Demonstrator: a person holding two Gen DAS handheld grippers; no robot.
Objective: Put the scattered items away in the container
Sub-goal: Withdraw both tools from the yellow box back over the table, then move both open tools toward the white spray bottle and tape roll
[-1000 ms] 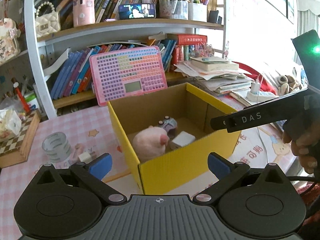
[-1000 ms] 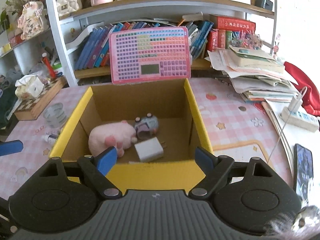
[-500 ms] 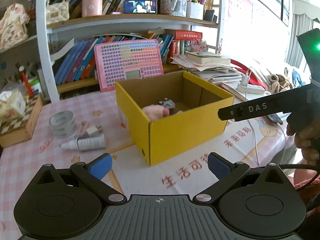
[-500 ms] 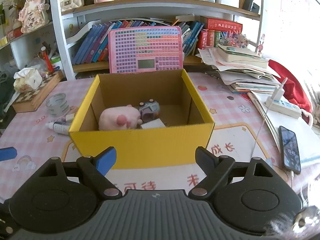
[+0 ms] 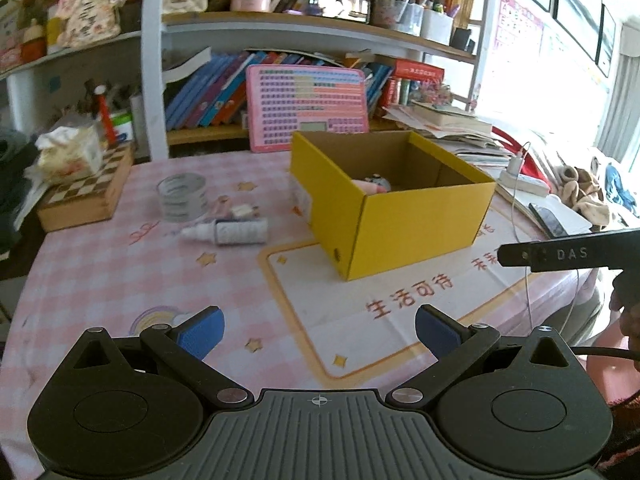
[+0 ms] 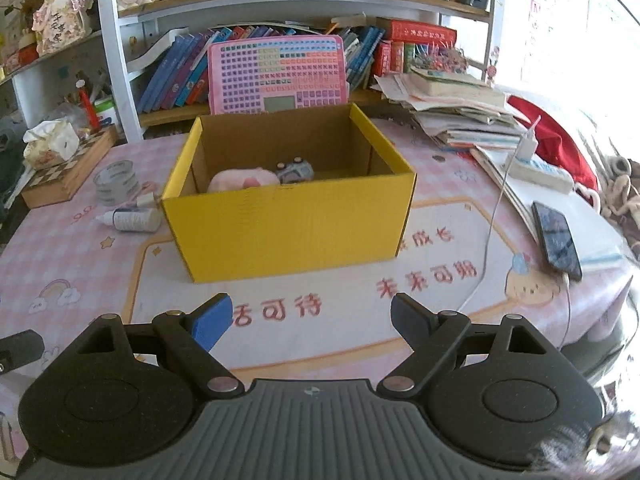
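The yellow box [image 6: 288, 224] stands open-topped near the middle of the counter [image 6: 440, 320], on a printed mat, with bare mat between its near wall and both tools. The left gripper [image 5: 318, 332] hangs low over the near part of the counter, its fingers [image 5: 202, 330] spread wide with nothing between them. The right gripper [image 6: 310, 320] faces the box's long front wall squarely; its fingers are likewise parted and empty.

To the left of the box lie the loose items: a small white bottle [image 5: 232, 232] on its side, long axis running left to right with the nozzle pointing left, away from the box; a tape roll [image 5: 182, 197] standing on its flat end behind it; and a small white plug-like piece [image 5: 243, 212] between them. In the right view the bottle [image 6: 132, 219] lies just beside the box's left wall.

Inside the box, the right view shows a pink plush [image 6: 240, 180] and a small toy car [image 6: 296, 171] against the near-left part of the floor; the left view catches only a sliver of them over the rim. The left view alone shows the right tool's black body marked DAS at its right edge. The right view alone shows a phone [image 6: 556, 240] and its cable [image 6: 490, 236] on the counter to the right of the box.
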